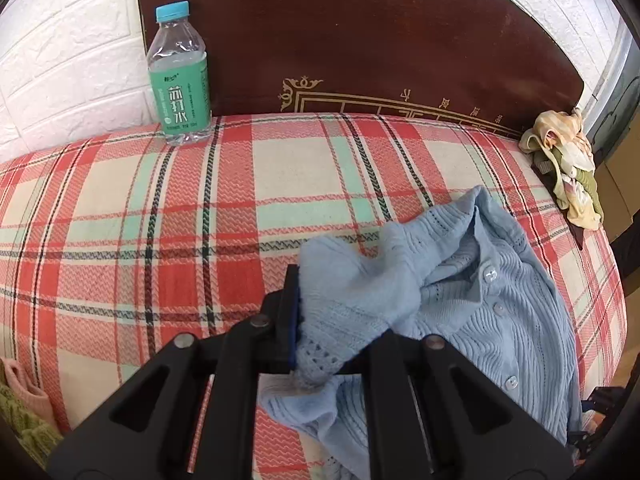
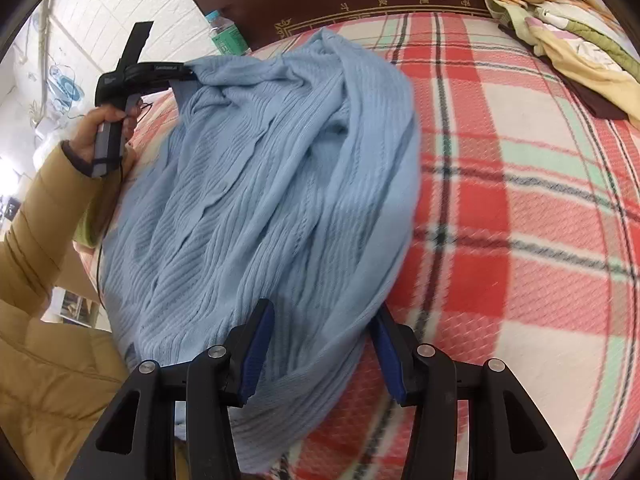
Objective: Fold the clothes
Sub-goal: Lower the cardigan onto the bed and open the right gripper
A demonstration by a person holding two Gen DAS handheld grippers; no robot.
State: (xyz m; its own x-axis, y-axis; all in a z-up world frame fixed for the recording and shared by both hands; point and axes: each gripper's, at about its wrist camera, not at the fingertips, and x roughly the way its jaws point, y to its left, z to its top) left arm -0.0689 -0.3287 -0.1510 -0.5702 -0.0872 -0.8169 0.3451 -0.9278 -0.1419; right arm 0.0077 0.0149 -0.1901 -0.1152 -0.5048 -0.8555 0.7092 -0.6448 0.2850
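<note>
A light blue knit cardigan (image 1: pixel 460 304) lies bunched on a red, cream and green plaid blanket (image 1: pixel 160 220), toward the bed's right side. The left gripper (image 1: pixel 316 320) is clamped tight on a lacy edge of the knit, only one blue-padded finger (image 1: pixel 294 320) showing beside the bunched fabric. This left wrist view alone shows the cardigan's button placket and collar, and a water bottle (image 1: pixel 180 76) with a green label and blue cap standing at the blanket's far edge by the dark headboard (image 1: pixel 360 40).

The right wrist view shows the same garment from the other side as one long ribbed drape (image 2: pixel 260 200), running from the left gripper (image 2: pixel 188 74), held by the person's hand (image 2: pixel 100 132) in a tan sleeve (image 2: pixel 44 220), down to the right gripper (image 2: pixel 320 352). There the jaws stand partly apart, fabric lying between the blue pads (image 2: pixel 256 352) without being pinched. A crumpled yellow-green cloth pile (image 2: pixel 568 28) sits at the far right corner, seen in both views.
</note>
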